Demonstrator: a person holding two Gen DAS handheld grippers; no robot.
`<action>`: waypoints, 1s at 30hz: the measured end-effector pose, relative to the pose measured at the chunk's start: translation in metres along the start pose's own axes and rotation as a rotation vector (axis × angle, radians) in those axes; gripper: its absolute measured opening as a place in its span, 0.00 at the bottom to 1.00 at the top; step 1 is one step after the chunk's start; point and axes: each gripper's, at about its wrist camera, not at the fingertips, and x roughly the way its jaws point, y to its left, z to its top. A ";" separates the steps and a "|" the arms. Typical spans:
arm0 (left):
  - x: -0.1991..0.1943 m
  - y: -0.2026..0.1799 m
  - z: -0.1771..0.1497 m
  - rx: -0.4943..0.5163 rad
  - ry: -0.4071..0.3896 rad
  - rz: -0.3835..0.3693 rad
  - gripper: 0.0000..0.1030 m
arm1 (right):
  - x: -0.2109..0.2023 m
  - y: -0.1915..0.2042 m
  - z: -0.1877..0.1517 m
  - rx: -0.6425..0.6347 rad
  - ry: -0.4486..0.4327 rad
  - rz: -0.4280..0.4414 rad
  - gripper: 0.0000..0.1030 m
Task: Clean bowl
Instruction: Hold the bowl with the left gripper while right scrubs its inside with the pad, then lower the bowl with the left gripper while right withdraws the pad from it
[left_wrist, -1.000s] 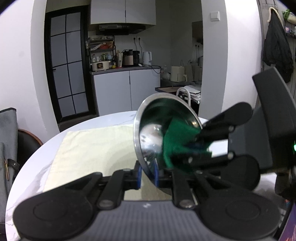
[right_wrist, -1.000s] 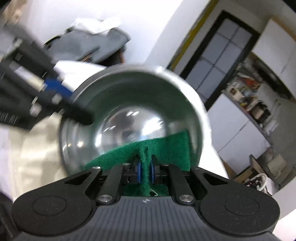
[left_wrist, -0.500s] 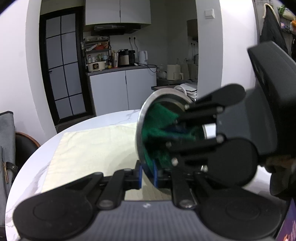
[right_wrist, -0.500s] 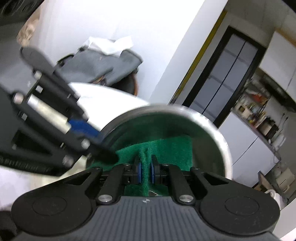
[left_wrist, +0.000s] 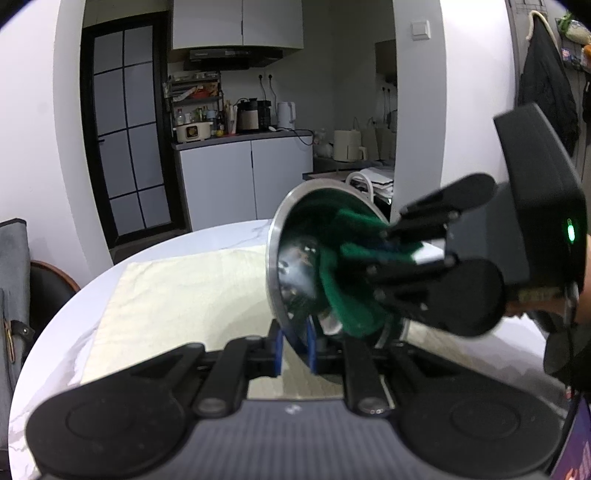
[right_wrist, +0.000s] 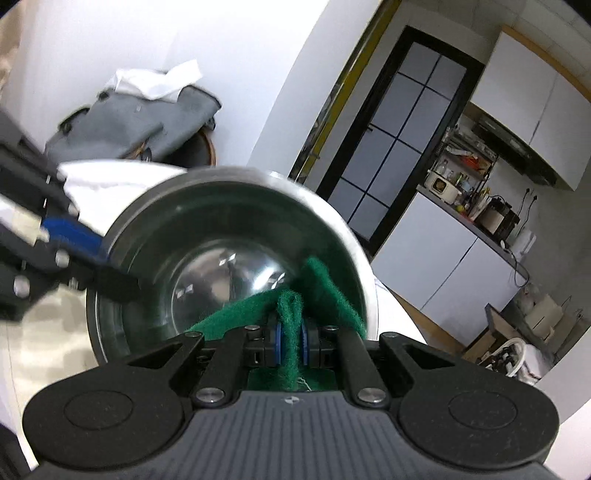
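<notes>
A shiny steel bowl (left_wrist: 295, 269) is held on its side above the table, its mouth facing right. My left gripper (left_wrist: 294, 349) is shut on the bowl's lower rim. From the right, my right gripper (left_wrist: 384, 251) reaches into the bowl, shut on a green scouring cloth (left_wrist: 343, 295) that presses against the inner wall. In the right wrist view the bowl (right_wrist: 207, 273) fills the middle, the green cloth (right_wrist: 291, 321) is pinched between my right gripper's (right_wrist: 290, 341) blue pads, and the left gripper's fingers (right_wrist: 88, 254) clamp the rim at the left.
A pale yellow mat (left_wrist: 177, 295) lies on the round white table (left_wrist: 55, 354). A grey bag (right_wrist: 133, 122) rests on a chair beside the table. Kitchen cabinets (left_wrist: 243, 177) and a dark glass door (left_wrist: 125, 125) stand behind.
The right gripper with the green cloth has swept around inside the bowl, up along the wall and back down. The bowl and left gripper stayed put.
</notes>
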 end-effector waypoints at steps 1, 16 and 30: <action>0.000 0.000 0.000 -0.002 0.000 0.000 0.12 | 0.001 0.003 -0.002 -0.026 0.021 0.007 0.10; -0.004 0.003 0.002 -0.028 0.001 -0.003 0.11 | -0.011 0.024 0.006 0.005 0.053 0.272 0.10; 0.001 0.010 0.001 -0.029 0.014 0.022 0.12 | -0.012 0.018 0.004 0.011 0.146 0.234 0.10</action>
